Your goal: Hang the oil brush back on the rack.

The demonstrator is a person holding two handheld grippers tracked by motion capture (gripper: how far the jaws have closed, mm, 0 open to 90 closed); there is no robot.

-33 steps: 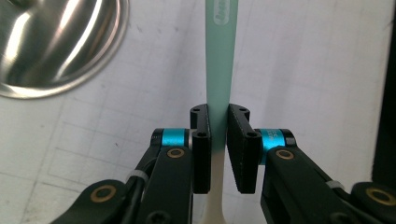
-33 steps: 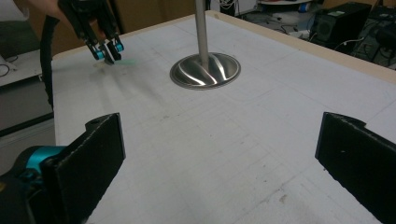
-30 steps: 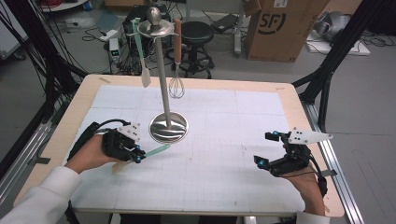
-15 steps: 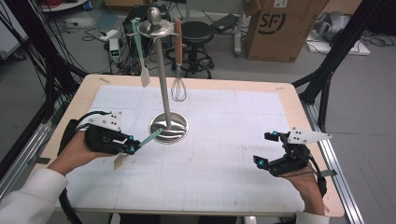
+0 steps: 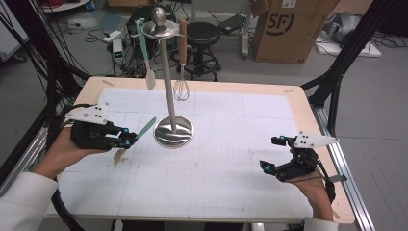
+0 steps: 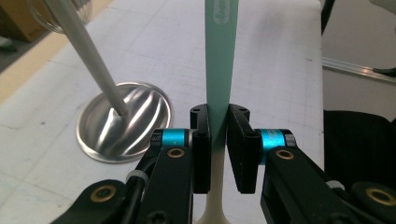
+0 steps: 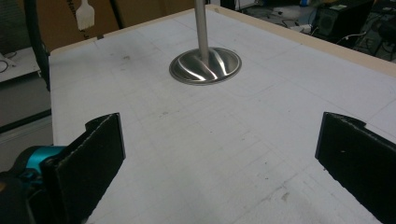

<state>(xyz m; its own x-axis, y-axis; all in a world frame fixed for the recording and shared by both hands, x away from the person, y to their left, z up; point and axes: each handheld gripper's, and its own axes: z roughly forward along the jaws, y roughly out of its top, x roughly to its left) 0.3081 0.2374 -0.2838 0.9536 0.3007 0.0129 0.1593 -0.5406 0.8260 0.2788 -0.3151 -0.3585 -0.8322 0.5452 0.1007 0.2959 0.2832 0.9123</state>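
One hand-held gripper [image 6: 218, 135] clamps the mint spatula [image 6: 220, 56], blade cut off below; the other [image 7: 219, 154] gapes.

The spatula [image 6: 219, 56] in the left gripper [image 6: 218, 140] has a mint green handle and a cream end. The gripper has black jaws with bright blue rings. The right gripper [image 5: 276, 154] is black too (with the same blue bits) and has a light grey plate on top. The stand [image 5: 173, 131] is shiny silver. The table [image 5: 231, 159] has a white top with thin grey grid lines and a pale wood edge. The whisk [image 5: 181, 72] has a brown handle. The sleeve [image 5: 19, 202] is white.
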